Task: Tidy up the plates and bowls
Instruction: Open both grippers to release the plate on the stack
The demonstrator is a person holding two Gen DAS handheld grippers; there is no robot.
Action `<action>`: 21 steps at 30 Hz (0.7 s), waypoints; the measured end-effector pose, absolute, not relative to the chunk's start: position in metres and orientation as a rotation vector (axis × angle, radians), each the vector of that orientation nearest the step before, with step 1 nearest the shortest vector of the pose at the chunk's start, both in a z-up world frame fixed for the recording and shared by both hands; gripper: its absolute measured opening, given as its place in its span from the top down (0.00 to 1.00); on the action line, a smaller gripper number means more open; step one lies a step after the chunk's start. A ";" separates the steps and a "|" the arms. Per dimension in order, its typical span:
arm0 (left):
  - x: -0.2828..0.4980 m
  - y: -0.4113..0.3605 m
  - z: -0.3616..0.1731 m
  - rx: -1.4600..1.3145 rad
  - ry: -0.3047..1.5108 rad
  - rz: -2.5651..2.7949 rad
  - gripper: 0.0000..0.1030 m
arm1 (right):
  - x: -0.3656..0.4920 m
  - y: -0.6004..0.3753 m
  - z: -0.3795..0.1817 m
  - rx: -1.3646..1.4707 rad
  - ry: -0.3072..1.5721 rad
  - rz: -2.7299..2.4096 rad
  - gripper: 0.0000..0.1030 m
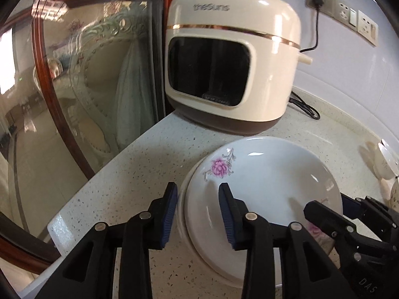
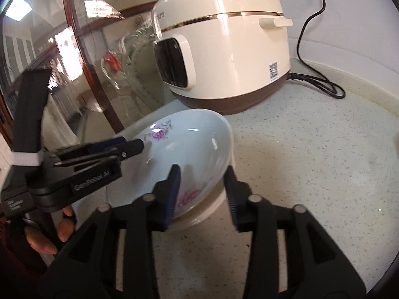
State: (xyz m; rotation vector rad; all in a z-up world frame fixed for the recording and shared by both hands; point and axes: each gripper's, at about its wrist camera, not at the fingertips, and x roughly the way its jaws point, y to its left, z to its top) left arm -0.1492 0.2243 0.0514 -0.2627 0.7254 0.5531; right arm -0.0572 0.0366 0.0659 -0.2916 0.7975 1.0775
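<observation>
A white plate with pink flowers [image 1: 264,182] lies on top of another white plate [image 1: 183,194] on the speckled counter; it also shows in the right wrist view [image 2: 189,149]. My left gripper [image 1: 198,214] is open, its jaws straddling the top plate's near-left rim without pinching it. My right gripper [image 2: 202,194] is open too, its jaws straddling the plate's right rim. The right gripper shows in the left wrist view [image 1: 324,214] and the left gripper in the right wrist view [image 2: 124,147].
A cream rice cooker [image 1: 232,62] stands behind the plates, its black cord [image 1: 306,107] running to a wall socket. A glass door with a wooden frame [image 1: 62,99] borders the counter's left edge. Small ceramic cups [image 1: 386,162] sit at the far right.
</observation>
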 end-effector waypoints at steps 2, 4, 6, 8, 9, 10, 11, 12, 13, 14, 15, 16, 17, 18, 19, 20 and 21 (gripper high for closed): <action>-0.149 0.222 0.052 -0.251 0.722 0.552 0.64 | -0.057 0.036 0.066 -0.293 0.798 1.080 0.58; -0.149 0.222 0.051 -0.250 0.726 0.554 0.62 | -0.057 0.036 0.065 -0.297 0.802 1.075 0.58; -0.151 0.222 0.051 -0.252 0.729 0.558 0.59 | -0.056 0.036 0.065 -0.303 0.806 1.067 0.58; -0.152 0.224 0.053 -0.251 0.723 0.572 0.52 | -0.057 0.035 0.066 -0.312 0.795 1.045 0.57; -0.153 0.224 0.054 -0.252 0.717 0.580 0.44 | -0.058 0.033 0.070 -0.316 0.758 1.025 0.50; -0.155 0.225 0.056 -0.253 0.707 0.589 0.37 | -0.061 0.030 0.076 -0.329 0.696 0.994 0.44; -0.156 0.225 0.057 -0.254 0.701 0.593 0.36 | -0.063 0.028 0.081 -0.337 0.644 0.971 0.32; -0.156 0.225 0.058 -0.252 0.696 0.594 0.35 | -0.065 0.025 0.086 -0.336 0.603 0.961 0.25; -0.157 0.224 0.059 -0.247 0.691 0.596 0.34 | -0.066 0.021 0.090 -0.325 0.573 0.958 0.25; -0.156 0.224 0.060 -0.242 0.692 0.594 0.34 | -0.066 0.019 0.093 -0.317 0.563 0.958 0.25; -0.154 0.225 0.060 -0.239 0.693 0.592 0.33 | -0.065 0.017 0.095 -0.309 0.556 0.957 0.25; -0.154 0.224 0.060 -0.237 0.692 0.593 0.31 | -0.063 0.017 0.096 -0.305 0.556 0.952 0.25; -0.154 0.223 0.060 -0.235 0.690 0.593 0.30 | -0.060 0.015 0.096 -0.300 0.562 0.945 0.25; -0.155 0.222 0.061 -0.232 0.688 0.593 0.29 | -0.058 0.015 0.096 -0.295 0.569 0.943 0.25; -0.154 0.221 0.061 -0.228 0.687 0.594 0.28 | -0.055 0.014 0.096 -0.291 0.578 0.940 0.25; -0.155 0.220 0.062 -0.225 0.686 0.594 0.28 | -0.056 0.012 0.096 -0.289 0.580 0.940 0.25; -0.155 0.220 0.062 -0.223 0.685 0.592 0.27 | -0.055 0.011 0.097 -0.289 0.580 0.938 0.25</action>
